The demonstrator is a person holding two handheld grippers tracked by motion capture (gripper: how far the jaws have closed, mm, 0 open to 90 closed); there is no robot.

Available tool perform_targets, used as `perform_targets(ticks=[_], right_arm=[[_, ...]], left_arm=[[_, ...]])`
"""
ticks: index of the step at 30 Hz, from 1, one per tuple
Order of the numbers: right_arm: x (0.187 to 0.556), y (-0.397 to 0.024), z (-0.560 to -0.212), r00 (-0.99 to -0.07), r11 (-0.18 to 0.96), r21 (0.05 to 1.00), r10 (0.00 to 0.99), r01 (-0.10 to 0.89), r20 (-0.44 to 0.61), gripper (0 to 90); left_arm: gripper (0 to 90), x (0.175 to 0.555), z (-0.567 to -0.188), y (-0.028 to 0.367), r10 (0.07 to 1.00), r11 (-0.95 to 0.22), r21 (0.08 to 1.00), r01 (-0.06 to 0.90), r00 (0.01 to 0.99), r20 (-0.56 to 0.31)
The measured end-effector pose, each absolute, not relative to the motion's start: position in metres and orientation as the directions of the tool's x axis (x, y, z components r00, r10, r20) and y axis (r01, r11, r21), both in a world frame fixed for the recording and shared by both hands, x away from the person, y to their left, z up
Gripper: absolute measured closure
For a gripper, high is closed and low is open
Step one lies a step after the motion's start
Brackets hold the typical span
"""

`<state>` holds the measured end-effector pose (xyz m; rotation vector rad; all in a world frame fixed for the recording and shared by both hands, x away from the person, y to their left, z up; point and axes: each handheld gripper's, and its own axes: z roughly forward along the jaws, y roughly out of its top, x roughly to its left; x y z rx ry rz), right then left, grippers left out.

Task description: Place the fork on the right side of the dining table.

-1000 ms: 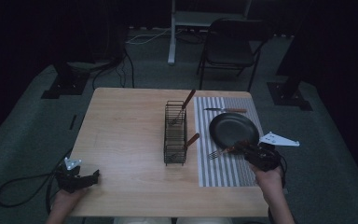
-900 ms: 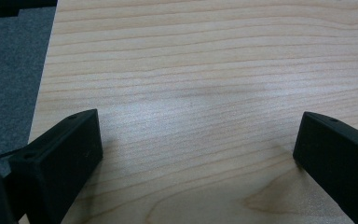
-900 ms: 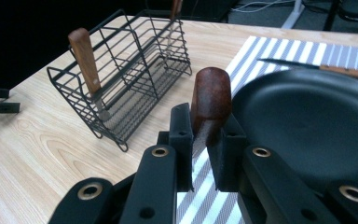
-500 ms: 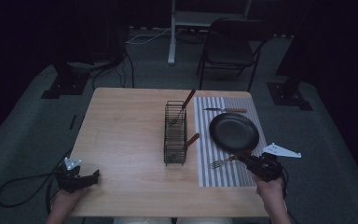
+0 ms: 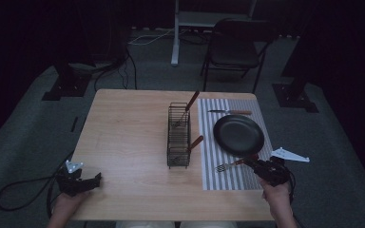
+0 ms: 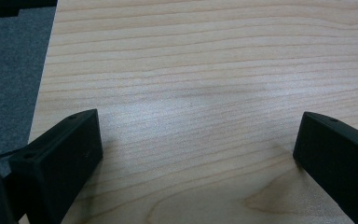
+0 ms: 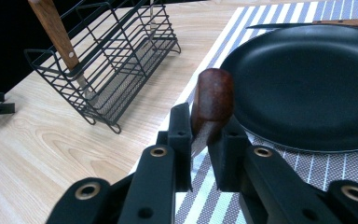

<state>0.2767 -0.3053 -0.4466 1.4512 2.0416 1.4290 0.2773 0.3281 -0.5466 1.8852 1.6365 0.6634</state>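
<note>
On the wooden table (image 5: 123, 142), my right gripper (image 5: 258, 166) pinches the fork (image 5: 228, 165) by its handle, at the plate's (image 5: 238, 135) six o'clock, to lay it down; my left gripper (image 5: 91, 181) rests spread, idle.

right claw (image 5: 253, 164) clamped on fork (image 5: 230, 165) over striped mat (image 5: 228, 178); left claw (image 5: 95, 180) idle at table (image 5: 128, 142) corner

A dark recording studio: black curtains (image 5: 28, 42), stand bases (image 5: 62, 88), floor cables (image 5: 142, 40).
</note>
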Motion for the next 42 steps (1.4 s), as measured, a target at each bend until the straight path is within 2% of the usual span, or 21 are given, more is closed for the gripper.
perform_targets(ticks=[1,11,18,28,42], right_arm=[[0.277,-0.308,-0.448,-0.47,0.032,0.817,0.831,0.576,0.299,73.3],[0.283,-0.33,-0.466,-0.409,0.019,0.791,0.863,0.612,0.296,68.3],[0.285,-0.348,-0.483,-0.392,-0.015,0.767,0.853,0.641,0.344,65.3],[0.294,-0.363,-0.5,-0.379,0.004,0.745,0.863,0.667,0.335,51.5],[0.289,-0.381,-0.534,-0.313,-0.013,0.685,0.882,0.729,0.351,48.6]], left_arm=[[1.6,0.277,-0.547,0.328,0.991,-0.106,0.687,0.718,0.136,0.011],[1.6,0.277,-0.547,0.328,0.991,-0.107,0.687,0.719,0.137,0.011],[1.6,0.277,-0.547,0.328,0.991,-0.107,0.687,0.719,0.137,0.011],[1.6,0.277,-0.546,0.328,0.991,-0.106,0.686,0.72,0.134,0.012],[1.6,0.277,-0.546,0.328,0.991,-0.105,0.686,0.72,0.133,0.012]])
